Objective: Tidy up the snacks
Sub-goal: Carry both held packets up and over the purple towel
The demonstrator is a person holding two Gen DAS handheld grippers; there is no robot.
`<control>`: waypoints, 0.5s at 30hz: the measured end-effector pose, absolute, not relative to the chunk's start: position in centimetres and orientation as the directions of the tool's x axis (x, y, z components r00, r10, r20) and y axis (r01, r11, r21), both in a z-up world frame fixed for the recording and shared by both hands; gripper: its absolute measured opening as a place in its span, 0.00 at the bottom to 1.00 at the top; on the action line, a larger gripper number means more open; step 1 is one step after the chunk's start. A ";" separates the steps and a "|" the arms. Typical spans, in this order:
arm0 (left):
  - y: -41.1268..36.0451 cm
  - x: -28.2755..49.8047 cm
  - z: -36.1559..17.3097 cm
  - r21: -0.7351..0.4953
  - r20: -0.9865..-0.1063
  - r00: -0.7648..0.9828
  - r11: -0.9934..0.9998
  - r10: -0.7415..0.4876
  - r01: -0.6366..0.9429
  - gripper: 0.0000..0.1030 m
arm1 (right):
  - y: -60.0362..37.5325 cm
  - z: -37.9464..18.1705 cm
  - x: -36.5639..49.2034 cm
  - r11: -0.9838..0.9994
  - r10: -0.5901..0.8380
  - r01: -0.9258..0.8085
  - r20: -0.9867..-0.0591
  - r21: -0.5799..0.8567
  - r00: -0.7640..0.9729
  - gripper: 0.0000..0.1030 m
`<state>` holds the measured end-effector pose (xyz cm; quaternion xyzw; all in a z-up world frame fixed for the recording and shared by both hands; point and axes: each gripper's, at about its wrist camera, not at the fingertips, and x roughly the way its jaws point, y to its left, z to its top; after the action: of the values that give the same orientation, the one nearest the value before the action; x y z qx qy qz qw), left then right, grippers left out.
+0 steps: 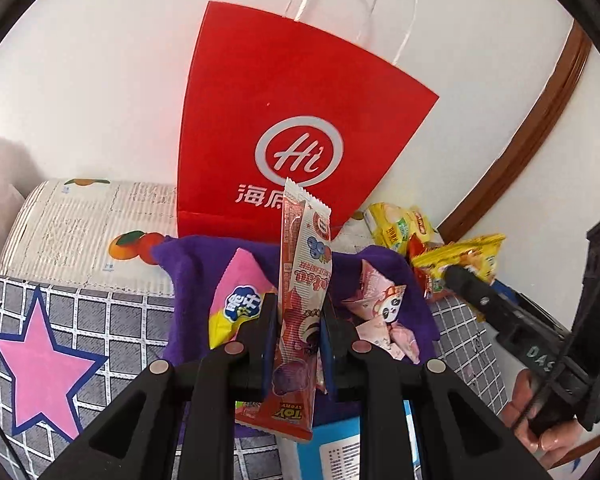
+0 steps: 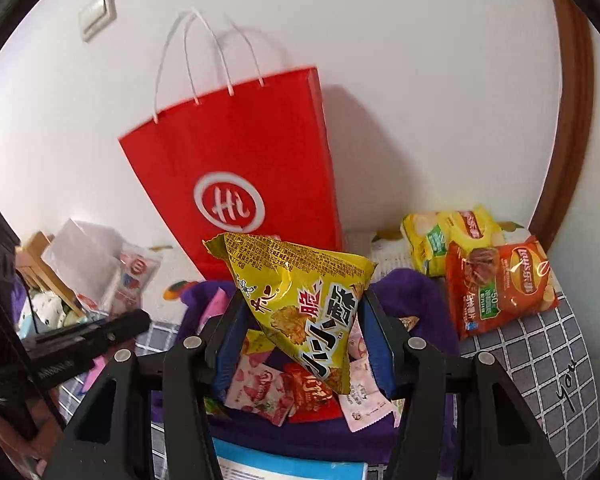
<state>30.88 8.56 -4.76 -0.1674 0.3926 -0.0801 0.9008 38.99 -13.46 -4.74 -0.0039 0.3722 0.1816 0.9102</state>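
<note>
Two handheld grippers each carry a snack in front of a tall red paper bag (image 1: 260,92) that stands upright against a white wall, its white cord handles at the top and its mouth facing up. The left gripper (image 1: 298,332) has its jaws pressed nearly together on a thin, long pink wrapper (image 1: 304,272), pinched near its lower third; the wrapper stands almost upright, its long axis rising from the jaws toward the bag's printed front. The right gripper (image 2: 300,336) has its jaws about half open and closed on a puffy yellow chip packet (image 2: 300,300), which sits slanted between the pads with one corner pointing down and its sealed top edge toward the bag. In both wrist views the bag lies straight ahead of and beyond the held snack, with its opening well above the jaws, so either snack would likely have to be lifted over the rim before release. Below the grippers a purple cloth (image 1: 188,268) holds a heap of small packets, and more yellow and orange chip bags (image 2: 496,280) rest to the right on a grey checked cover (image 2: 540,344). Which hand is nearer the bag cannot be told from these views; each sees the other alongside.
</note>
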 end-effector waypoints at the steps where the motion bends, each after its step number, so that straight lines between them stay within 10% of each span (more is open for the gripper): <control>1: 8.7 30.9 -4.9 -0.367 -0.683 0.676 0.930 -0.277 0.010 0.18 | -13.4 -5.2 39.2 0.933 0.323 -0.340 -0.689 0.117 0.649 0.53; 15: 9.1 31.9 -6.0 -0.373 -0.702 0.658 0.928 -0.272 -0.015 0.18 | -13.8 -9.8 42.1 0.946 0.238 -0.320 -0.792 0.056 0.563 0.53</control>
<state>31.85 9.05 -6.03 -0.1763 0.4070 -0.0717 0.8934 42.14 -13.77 -9.77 -0.0468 0.4401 0.1579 0.8827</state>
